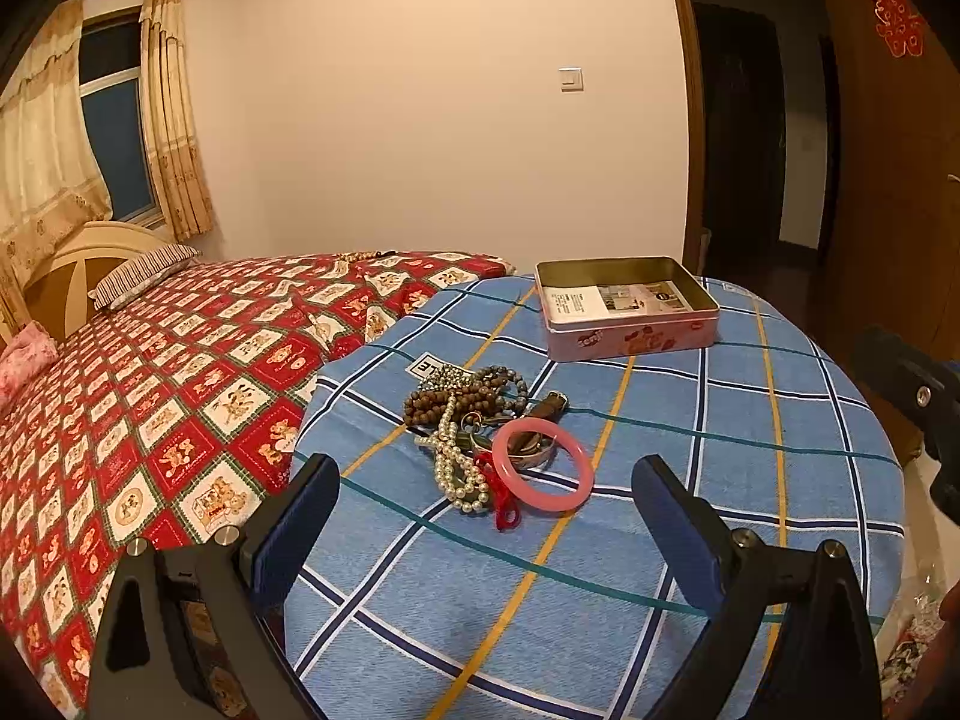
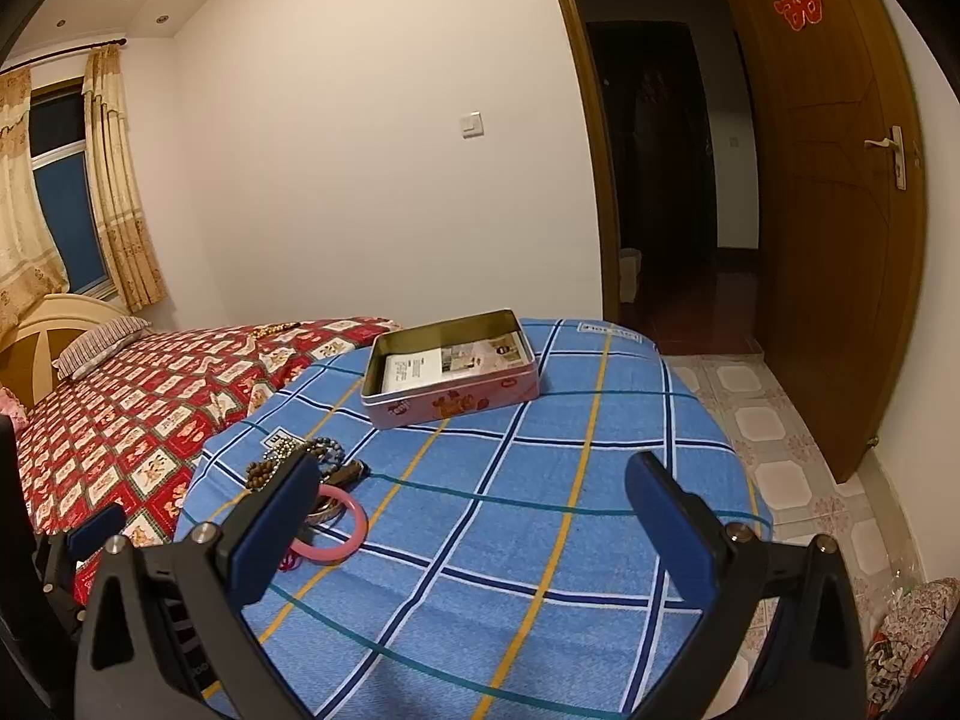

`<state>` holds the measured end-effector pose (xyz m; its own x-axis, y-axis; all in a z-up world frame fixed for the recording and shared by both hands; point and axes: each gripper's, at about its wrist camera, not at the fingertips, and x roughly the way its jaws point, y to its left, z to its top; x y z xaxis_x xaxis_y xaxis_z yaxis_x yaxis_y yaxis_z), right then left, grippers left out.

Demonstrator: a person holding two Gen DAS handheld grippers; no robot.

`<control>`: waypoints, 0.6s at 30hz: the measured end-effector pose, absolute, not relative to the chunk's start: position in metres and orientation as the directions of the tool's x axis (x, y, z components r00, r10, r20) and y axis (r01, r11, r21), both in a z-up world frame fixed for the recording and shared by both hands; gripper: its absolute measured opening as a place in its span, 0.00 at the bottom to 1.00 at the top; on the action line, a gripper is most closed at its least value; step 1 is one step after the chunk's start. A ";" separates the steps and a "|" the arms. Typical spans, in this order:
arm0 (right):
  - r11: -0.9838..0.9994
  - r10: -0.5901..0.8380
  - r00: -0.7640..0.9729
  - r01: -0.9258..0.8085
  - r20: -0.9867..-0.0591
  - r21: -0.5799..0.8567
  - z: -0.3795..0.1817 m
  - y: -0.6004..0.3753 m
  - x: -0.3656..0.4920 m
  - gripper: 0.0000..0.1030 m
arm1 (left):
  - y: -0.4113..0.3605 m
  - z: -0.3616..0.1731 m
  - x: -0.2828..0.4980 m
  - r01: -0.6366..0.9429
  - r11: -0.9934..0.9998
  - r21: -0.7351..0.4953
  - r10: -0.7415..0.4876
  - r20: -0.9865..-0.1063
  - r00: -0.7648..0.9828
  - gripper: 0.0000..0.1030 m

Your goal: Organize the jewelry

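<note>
a: bedroom tonight. my blue checked cloth (image 1: 750, 480) sits on a round top next to the bed (image 1: 150, 390) with the red bear blanket. what do you see on it?

b: i see a heap of jewelry (image 1: 480, 444) on the near left part of the cloth. a pink bangle (image 1: 546, 468) lies at the front of the heap, leaning on a silver ring thing. white pearls (image 1: 450, 462), brown beads (image 1: 444, 405) and a red cord (image 1: 501, 495) are all tangled just beside it.

a: and the pink tin box (image 2: 450, 375)?

b: it sits farther back, well apart from the heap. it has no lid on and only a paper lies flat inside. i think it is open like that so the jewelry can go in.

a: how do i hold my left gripper (image 1: 486, 510)?

b: it hangs above the cloth and looks right at the heap. its blue fingers (image 1: 300, 516) are spread wide with nothing between them, one on each side of the bangle in its view.

a: my right gripper (image 2: 474, 510)?

b: it is spread wide too, with nothing in it. it hangs to the right of the heap and faces the tin. i think it waits there while the left one picks first.
</note>
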<state>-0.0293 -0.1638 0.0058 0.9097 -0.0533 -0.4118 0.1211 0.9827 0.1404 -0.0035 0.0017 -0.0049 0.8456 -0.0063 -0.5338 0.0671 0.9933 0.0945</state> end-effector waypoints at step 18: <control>0.982 -0.053 0.909 0.122 -0.412 0.143 0.006 -0.164 -0.029 1.00 | 0.001 -0.006 -0.003 0.068 0.993 0.099 -0.004 -0.536 0.844 0.95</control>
